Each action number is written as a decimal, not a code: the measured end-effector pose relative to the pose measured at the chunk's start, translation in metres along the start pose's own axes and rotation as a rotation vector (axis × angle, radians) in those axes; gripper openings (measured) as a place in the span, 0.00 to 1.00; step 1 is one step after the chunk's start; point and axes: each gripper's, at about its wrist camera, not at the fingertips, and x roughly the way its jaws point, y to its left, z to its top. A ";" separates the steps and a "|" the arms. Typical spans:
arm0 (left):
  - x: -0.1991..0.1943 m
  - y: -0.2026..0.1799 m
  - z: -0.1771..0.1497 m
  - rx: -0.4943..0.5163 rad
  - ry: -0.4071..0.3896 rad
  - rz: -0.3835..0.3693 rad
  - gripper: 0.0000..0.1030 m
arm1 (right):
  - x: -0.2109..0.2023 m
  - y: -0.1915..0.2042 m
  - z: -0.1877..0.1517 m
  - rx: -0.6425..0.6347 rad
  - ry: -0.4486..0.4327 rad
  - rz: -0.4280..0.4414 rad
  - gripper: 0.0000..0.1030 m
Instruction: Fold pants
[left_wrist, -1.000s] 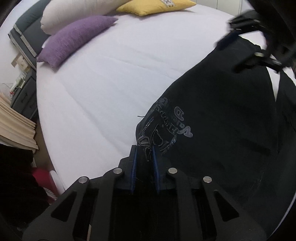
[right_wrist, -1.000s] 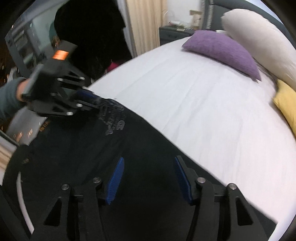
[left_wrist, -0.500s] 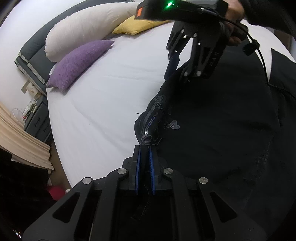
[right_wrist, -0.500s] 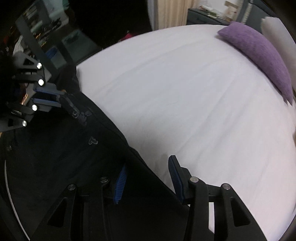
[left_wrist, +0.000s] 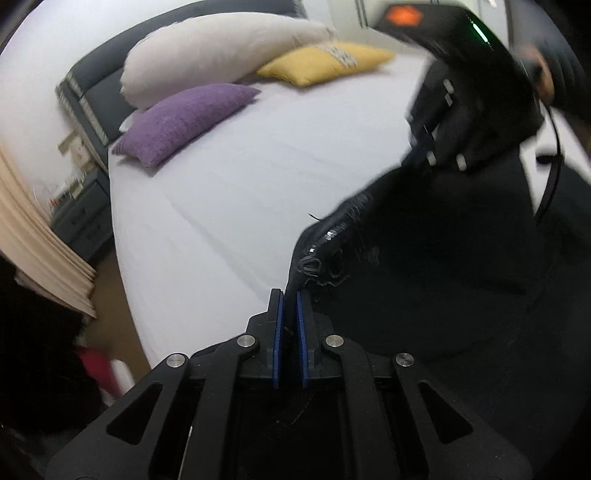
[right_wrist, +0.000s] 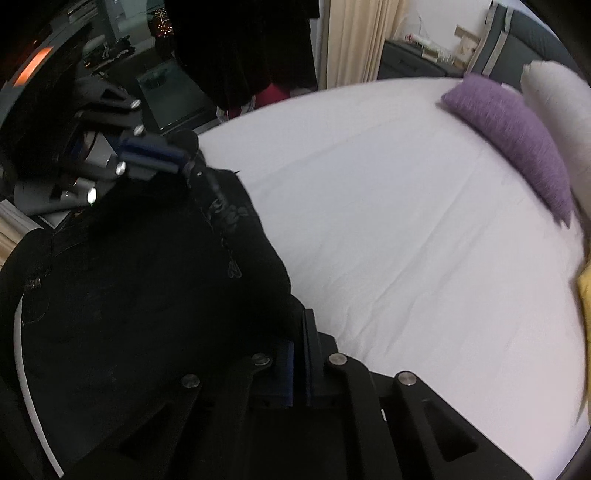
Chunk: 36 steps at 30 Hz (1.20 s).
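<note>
Your right claw (right_wrist: 297, 354), open over the fabric half a second ago, has now closed on the edge of the black pants (right_wrist: 147, 280). Your left claw (left_wrist: 289, 314) stays clamped on the same edge by the printed pocket, so you now hold it at two points and can lift for a fold. The pants lie on the white bed (right_wrist: 406, 229), at its near side. Beyond the pants, toward the headboard, sit the purple pillow (left_wrist: 184, 120), cream pillow (left_wrist: 218, 55) and yellow cushion (left_wrist: 325, 62), well apart. Nothing blocks the sheet between.
</note>
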 end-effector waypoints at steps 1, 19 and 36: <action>-0.005 0.004 0.001 -0.019 -0.002 -0.037 0.07 | -0.005 0.002 -0.001 -0.005 -0.009 -0.011 0.04; 0.002 0.002 0.064 0.137 0.093 -0.209 0.07 | -0.020 0.050 0.004 -0.206 -0.022 -0.172 0.04; 0.011 0.025 0.056 0.111 0.160 -0.333 1.00 | -0.029 0.070 -0.008 -0.241 -0.038 -0.194 0.04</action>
